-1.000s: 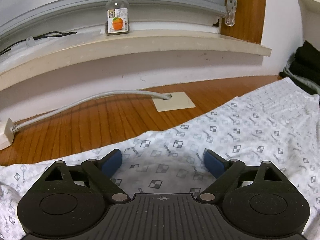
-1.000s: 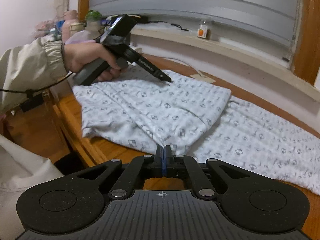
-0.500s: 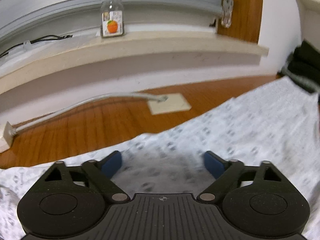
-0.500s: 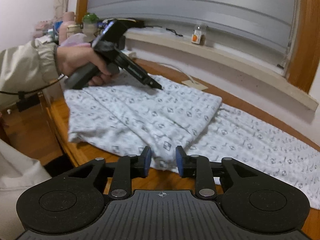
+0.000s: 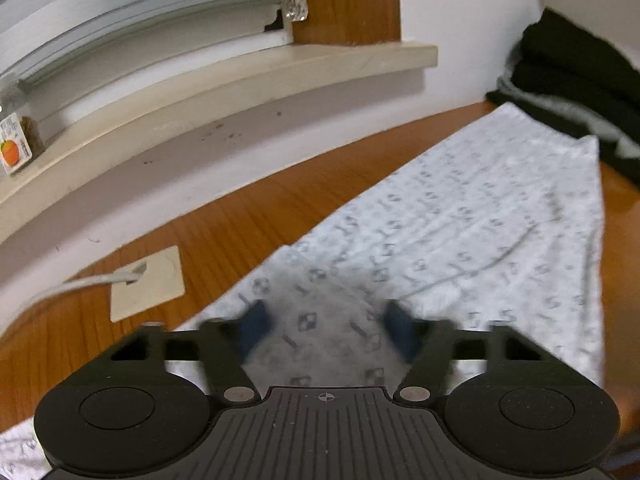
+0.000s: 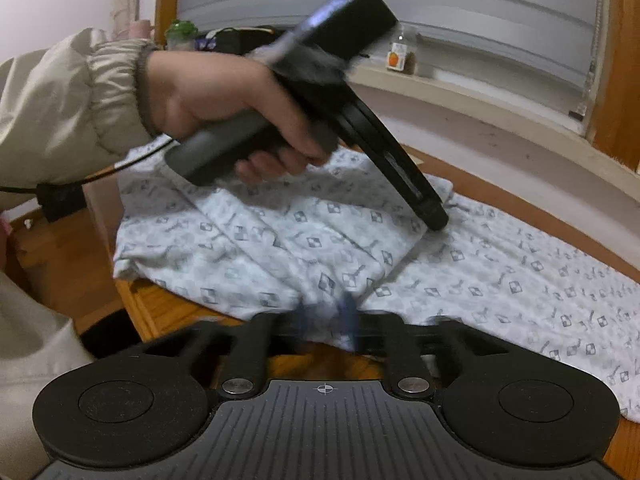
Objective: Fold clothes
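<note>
Lying on wooden table, patterned garment, windowsill

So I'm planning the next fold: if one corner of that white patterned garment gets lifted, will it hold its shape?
Probably not. The white patterned garment lies flat with soft creases and a doubled-over layer, so it likely droops. It looks thin and light, and may slide on the smooth wooden table.

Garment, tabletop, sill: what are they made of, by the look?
Garment: thin woven or knit cloth, matte, white with a small grey print; it creases and folds softly. Tabletop: wood or wood veneer, orange-brown, slight sheen, with visible grain lines; which one, I can't tell. Sill: looks like pale stone or a composite, smooth, beige, with a thick square edge.
</note>
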The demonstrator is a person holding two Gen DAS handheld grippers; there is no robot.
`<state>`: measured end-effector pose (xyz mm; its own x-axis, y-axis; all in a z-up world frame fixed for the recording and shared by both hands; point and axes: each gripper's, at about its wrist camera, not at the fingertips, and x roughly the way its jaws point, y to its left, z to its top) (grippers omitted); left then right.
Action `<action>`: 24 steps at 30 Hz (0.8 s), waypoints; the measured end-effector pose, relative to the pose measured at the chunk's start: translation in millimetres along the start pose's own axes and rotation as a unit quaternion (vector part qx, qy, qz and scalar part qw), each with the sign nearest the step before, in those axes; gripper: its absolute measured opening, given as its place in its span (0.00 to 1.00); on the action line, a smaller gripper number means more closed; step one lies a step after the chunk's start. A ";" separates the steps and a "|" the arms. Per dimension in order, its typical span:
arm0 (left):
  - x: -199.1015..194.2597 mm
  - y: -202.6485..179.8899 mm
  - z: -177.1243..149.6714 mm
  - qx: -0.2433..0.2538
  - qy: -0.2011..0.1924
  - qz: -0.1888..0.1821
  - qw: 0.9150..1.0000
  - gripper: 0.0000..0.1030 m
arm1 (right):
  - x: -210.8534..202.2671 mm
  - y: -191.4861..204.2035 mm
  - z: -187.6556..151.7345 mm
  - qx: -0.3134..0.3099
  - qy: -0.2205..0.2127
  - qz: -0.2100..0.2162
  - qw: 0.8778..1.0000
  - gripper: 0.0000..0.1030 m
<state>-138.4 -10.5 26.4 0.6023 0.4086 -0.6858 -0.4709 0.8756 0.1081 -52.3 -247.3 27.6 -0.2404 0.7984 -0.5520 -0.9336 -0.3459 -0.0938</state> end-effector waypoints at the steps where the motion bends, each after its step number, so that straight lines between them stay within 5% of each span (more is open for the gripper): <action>1: 1.0 1.3 -1.0 -0.002 -0.006 0.003 1.000 0.34 | -3.1 1.2 0.1 -0.001 -0.006 -0.002 1.000 0.09; 3: 2.0 5.0 -3.2 -0.007 -0.015 0.015 1.000 0.08 | -11.9 0.6 1.0 0.005 -0.022 -0.007 1.000 0.08; 12: 3.8 14.5 -8.0 -0.027 -0.041 0.015 0.999 0.07 | -52.6 18.7 -16.0 0.013 -0.016 0.015 1.000 0.01; 19: 0.7 14.1 -6.6 -0.035 -0.048 0.002 0.998 0.07 | -56.0 18.7 -10.8 0.007 -0.033 -0.015 0.999 0.03; 24: -4.1 17.4 -7.5 -0.041 -0.056 -0.011 0.998 0.07 | -24.6 12.0 4.0 -0.012 -0.044 -0.026 0.999 0.26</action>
<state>-153.9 1.1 25.7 0.6791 0.4189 -0.6028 -0.5044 0.8629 0.0315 -58.6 -269.1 43.4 -0.2144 0.8558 -0.4707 -0.9392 -0.3129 -0.1412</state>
